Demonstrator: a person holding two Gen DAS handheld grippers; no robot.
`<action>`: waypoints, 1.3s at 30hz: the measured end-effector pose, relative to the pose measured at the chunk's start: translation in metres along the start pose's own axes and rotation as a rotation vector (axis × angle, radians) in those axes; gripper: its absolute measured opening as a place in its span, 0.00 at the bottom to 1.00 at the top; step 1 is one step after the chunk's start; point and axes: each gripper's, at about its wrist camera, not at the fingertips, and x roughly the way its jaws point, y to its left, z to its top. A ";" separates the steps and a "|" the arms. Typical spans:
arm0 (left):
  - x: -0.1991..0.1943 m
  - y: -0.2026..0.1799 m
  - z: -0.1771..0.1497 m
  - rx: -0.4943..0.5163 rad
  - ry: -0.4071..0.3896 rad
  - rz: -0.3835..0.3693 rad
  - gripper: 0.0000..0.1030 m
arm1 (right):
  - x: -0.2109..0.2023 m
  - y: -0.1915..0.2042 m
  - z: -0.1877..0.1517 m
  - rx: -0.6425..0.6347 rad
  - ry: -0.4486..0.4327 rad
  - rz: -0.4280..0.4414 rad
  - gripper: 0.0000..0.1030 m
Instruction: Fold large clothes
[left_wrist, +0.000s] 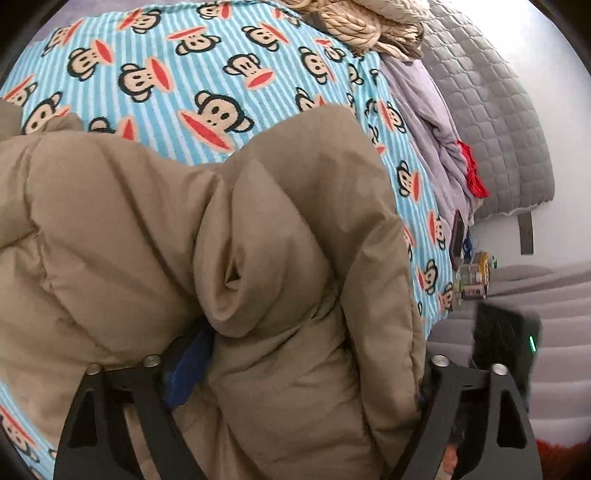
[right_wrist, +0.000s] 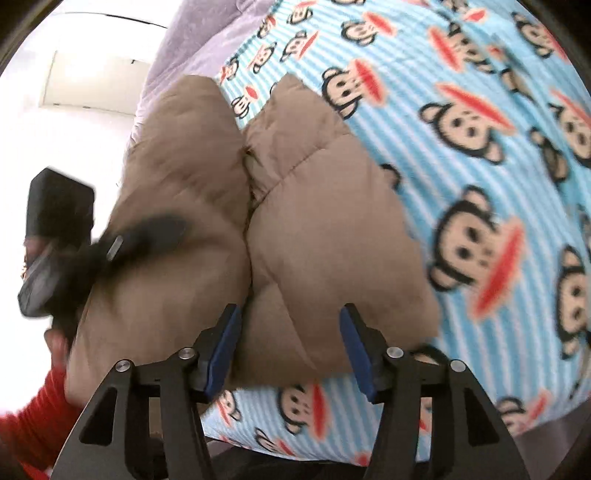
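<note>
A tan puffer jacket (left_wrist: 155, 229) lies bunched on a blue striped monkey-print blanket (left_wrist: 207, 62). My left gripper (left_wrist: 310, 354) hangs over it with its jaws wide apart. A thick fold of the jacket bulges up between them and covers part of the blue left pad (left_wrist: 186, 369); I see no pinch. In the right wrist view the jacket (right_wrist: 325, 229) shows two padded lobes side by side. My right gripper (right_wrist: 290, 314) is open, its blue pads (right_wrist: 223, 350) either side of the jacket's near edge without squeezing it. The left gripper (right_wrist: 147, 229) shows blurred over the jacket's left lobe.
A lilac sheet (left_wrist: 424, 107) and a grey quilted cover (left_wrist: 491, 110) lie beyond the blanket, with a beige knit pile (left_wrist: 365, 22) at the top. Small items crowd a spot (left_wrist: 472, 273) beside the bed. A person's red sleeve (right_wrist: 33, 406) is at lower left.
</note>
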 end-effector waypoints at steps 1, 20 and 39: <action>0.003 -0.001 0.004 -0.005 0.002 0.014 0.85 | -0.003 0.004 -0.003 -0.013 -0.008 0.003 0.62; -0.093 -0.012 -0.001 0.122 -0.340 0.385 0.85 | -0.018 0.035 -0.016 -0.050 -0.123 -0.070 0.18; 0.014 0.019 0.049 0.142 -0.284 0.653 0.85 | 0.019 -0.076 -0.024 0.216 -0.031 -0.034 0.24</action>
